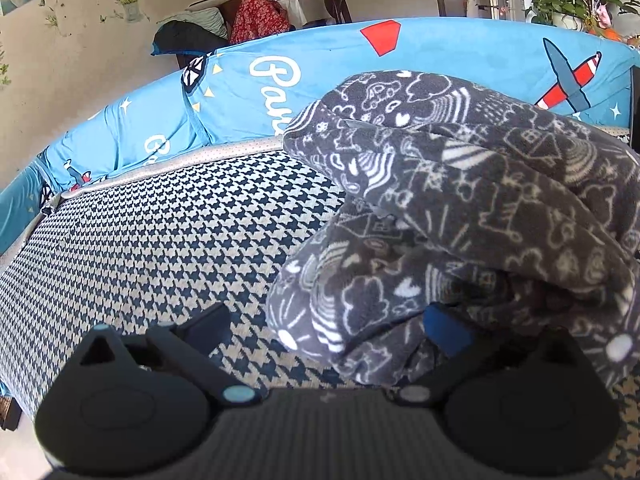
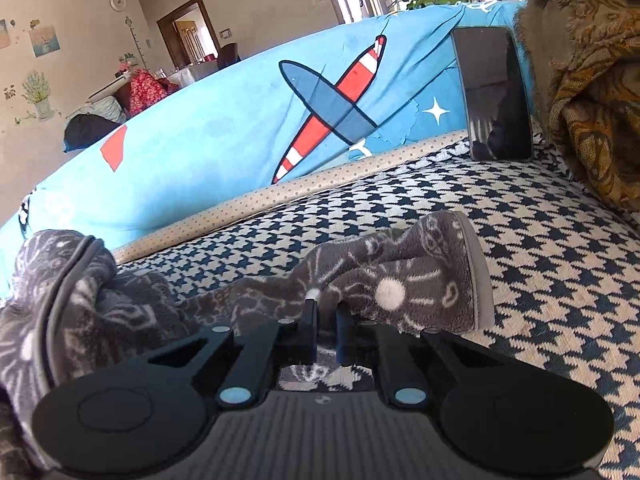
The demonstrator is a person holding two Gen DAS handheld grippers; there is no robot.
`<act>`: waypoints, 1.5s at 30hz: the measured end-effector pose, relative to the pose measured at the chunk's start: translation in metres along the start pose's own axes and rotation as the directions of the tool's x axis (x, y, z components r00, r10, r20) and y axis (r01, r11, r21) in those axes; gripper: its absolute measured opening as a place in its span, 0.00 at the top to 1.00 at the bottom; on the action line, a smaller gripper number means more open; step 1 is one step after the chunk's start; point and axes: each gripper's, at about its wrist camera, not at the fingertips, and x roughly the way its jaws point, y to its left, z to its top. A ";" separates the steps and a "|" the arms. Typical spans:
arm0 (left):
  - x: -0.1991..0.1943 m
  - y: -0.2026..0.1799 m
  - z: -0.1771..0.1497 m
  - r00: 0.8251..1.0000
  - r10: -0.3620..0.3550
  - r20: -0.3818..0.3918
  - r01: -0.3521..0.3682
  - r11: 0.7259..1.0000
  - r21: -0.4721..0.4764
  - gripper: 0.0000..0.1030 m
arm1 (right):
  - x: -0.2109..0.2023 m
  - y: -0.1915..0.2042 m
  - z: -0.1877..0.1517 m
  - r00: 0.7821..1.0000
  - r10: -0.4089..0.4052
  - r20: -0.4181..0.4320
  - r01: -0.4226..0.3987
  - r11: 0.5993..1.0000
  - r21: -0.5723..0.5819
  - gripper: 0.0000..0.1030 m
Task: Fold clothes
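A grey patterned garment (image 2: pixel 400 280), low in the frame, is pinched by the right gripper (image 2: pixel 328 320), the left gripper (image 1: pixel 328 332) spread wide beside it; edges should be aligned.

Each matte black gripper (image 2: pixel 327 322) has 2 round hubs, pale rivets (1 blue pad).

A sofa seat (image 2: pixel 540 280) in dark-and-cream houndstooth weave carries everything. A grey fleece garment (image 1: pixel 460 200) with white doodle print lies bunched on it. A dark phone (image 2: pixel 496 92) stands on the seat, leaning against the blue airplane-print backrest cover (image 2: pixel 240 120). A brown paisley cloth (image 2: pixel 592 80) is heaped just beside the phone.
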 end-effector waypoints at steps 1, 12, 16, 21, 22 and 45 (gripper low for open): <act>0.001 0.001 0.000 1.000 0.002 -0.005 -0.002 1.000 -0.006 0.00 | -0.003 0.002 -0.002 1.000 0.027 -0.012 -0.027 1.000 -0.001 0.90; -0.009 0.021 -0.008 1.000 0.014 -0.004 -0.014 0.997 -0.075 0.00 | -0.052 0.063 -0.051 0.980 0.137 -0.143 -0.166 0.963 -0.214 0.91; -0.016 0.029 -0.019 1.000 -0.006 -0.028 0.003 0.994 -0.110 0.00 | -0.076 0.078 -0.074 0.977 0.154 -0.146 -0.185 0.954 -0.237 0.96; -0.023 0.037 -0.039 0.995 -0.057 -0.082 0.042 0.985 -0.169 0.00 | -0.102 0.085 -0.098 0.982 0.140 -0.123 -0.164 0.962 -0.216 0.95; -0.024 0.036 -0.043 0.994 -0.056 -0.089 0.040 0.984 -0.173 0.00 | -0.106 0.085 -0.101 0.985 0.125 -0.117 -0.149 0.965 -0.216 0.95; -0.056 -0.005 -0.072 0.986 -0.131 -0.103 0.126 0.990 -0.059 0.00 | -0.143 0.104 -0.137 0.987 -0.104 -0.121 0.065 0.954 -0.294 0.17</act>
